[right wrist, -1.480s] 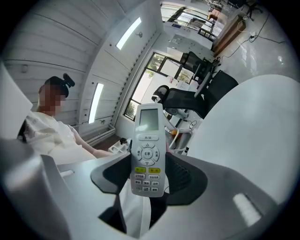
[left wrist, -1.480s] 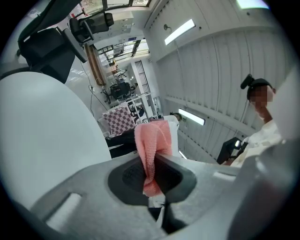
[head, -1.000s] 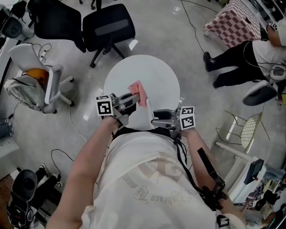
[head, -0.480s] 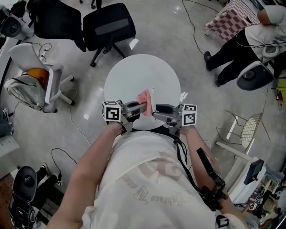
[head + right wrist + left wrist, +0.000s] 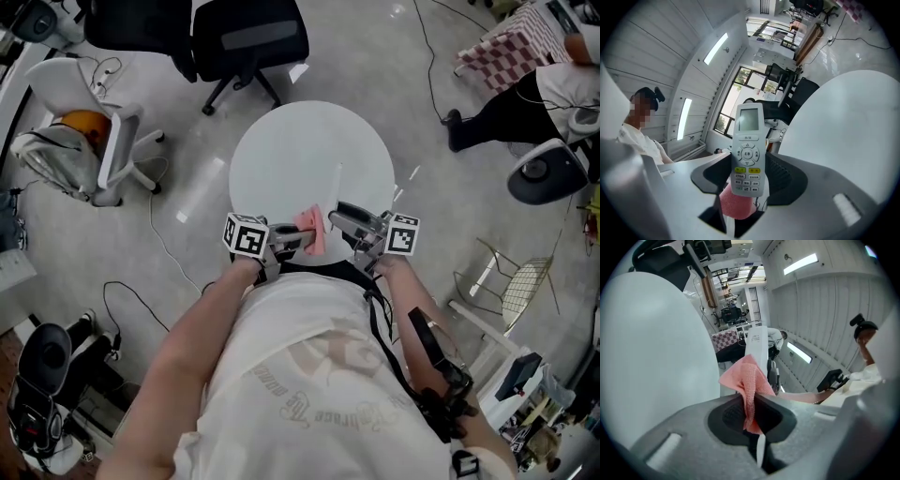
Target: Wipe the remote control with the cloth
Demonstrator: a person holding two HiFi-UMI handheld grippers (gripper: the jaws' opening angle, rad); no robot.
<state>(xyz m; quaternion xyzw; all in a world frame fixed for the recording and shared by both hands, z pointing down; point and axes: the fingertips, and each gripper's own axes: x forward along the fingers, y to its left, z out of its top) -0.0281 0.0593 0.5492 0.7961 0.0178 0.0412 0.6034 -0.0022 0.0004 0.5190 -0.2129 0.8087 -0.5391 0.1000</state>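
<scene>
Left claw [image 5: 751, 403]: we see it pinching the pink cloth [image 5: 748, 379]
Right claw [image 5: 747, 183]: clamped on the remote control [image 5: 747, 150], above the worktop [image 5: 309, 150]
Remote axis: along the right claw's jaws
Relation: cloth just beside the remote's gripped end, on its left

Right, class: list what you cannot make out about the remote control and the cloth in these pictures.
Remote control button print: too small, right gripper view.
Its back: faces away there; the head view shows only a thin edge.
Whether the cloth touches it: the cloth overlaps it in the left gripper view.
Cloth's lower end: pinched inside the left gripper.
</scene>
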